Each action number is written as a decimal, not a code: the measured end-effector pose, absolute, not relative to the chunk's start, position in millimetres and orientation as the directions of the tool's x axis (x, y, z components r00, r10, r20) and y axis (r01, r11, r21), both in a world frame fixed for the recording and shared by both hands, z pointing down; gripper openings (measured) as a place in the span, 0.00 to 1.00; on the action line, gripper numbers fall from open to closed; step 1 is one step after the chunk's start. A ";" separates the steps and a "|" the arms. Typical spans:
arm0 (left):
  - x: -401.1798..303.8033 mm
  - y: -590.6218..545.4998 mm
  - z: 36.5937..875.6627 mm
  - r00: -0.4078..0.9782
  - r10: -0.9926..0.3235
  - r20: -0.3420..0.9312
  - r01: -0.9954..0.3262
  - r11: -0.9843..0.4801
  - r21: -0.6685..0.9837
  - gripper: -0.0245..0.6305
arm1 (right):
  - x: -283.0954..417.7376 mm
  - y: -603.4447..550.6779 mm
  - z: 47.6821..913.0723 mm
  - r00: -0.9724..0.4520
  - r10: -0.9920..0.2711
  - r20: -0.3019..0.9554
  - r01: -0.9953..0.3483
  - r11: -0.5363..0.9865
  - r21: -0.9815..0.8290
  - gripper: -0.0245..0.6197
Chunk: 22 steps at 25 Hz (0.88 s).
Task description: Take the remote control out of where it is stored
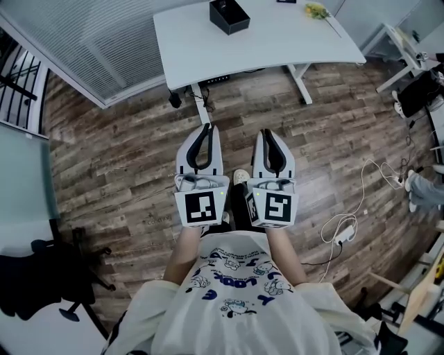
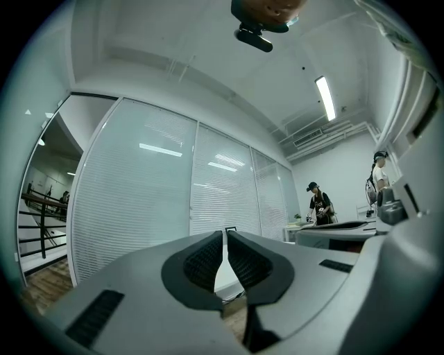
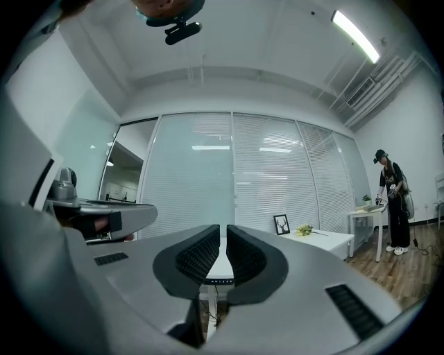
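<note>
No remote control shows in any view. A black box (image 1: 229,15) stands on the white desk (image 1: 277,41) ahead of me; what it holds is hidden. I hold both grippers side by side at waist height over the wooden floor, pointing toward the desk and well short of it. My left gripper (image 1: 206,127) is shut with nothing between its pads (image 2: 208,260). My right gripper (image 1: 267,132) is also shut and empty, its ribbed pads (image 3: 244,258) nearly touching.
Yellow flowers (image 1: 317,10) and a small picture frame (image 3: 282,224) sit on the desk. A glass partition with blinds (image 1: 90,48) runs at the left. A black office chair (image 1: 41,277) stands lower left. Cables and a power strip (image 1: 343,232) lie at the right. A person (image 3: 395,201) stands far off.
</note>
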<state>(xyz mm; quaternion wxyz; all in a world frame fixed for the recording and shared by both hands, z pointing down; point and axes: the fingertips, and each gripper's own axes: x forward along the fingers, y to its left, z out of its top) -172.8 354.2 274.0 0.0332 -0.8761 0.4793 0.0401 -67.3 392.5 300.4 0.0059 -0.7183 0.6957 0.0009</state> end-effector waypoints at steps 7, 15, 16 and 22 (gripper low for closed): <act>-131.7 294.0 275.2 0.520 -0.848 -0.100 -0.854 -0.519 -0.038 0.09 | -18.0 330.3 300.3 0.037 -0.999 -0.009 -0.999 -0.036 -0.025 0.11; -77.6 212.4 270.1 0.483 -0.870 -0.095 -0.875 -0.482 -0.034 0.09 | 38.7 244.1 298.5 -0.007 -1.000 0.003 -1.000 0.006 -0.028 0.11; -71.2 202.7 270.1 0.476 -0.874 -0.094 -0.879 -0.475 -0.033 0.09 | 45.9 233.4 297.3 -0.011 -1.000 0.001 -1.000 0.011 -0.028 0.11; -37.5 158.7 274.6 0.443 -0.892 -0.092 -0.897 -0.442 -0.030 0.09 | 80.0 183.0 301.1 -0.042 -0.999 0.008 -0.998 0.042 -0.037 0.11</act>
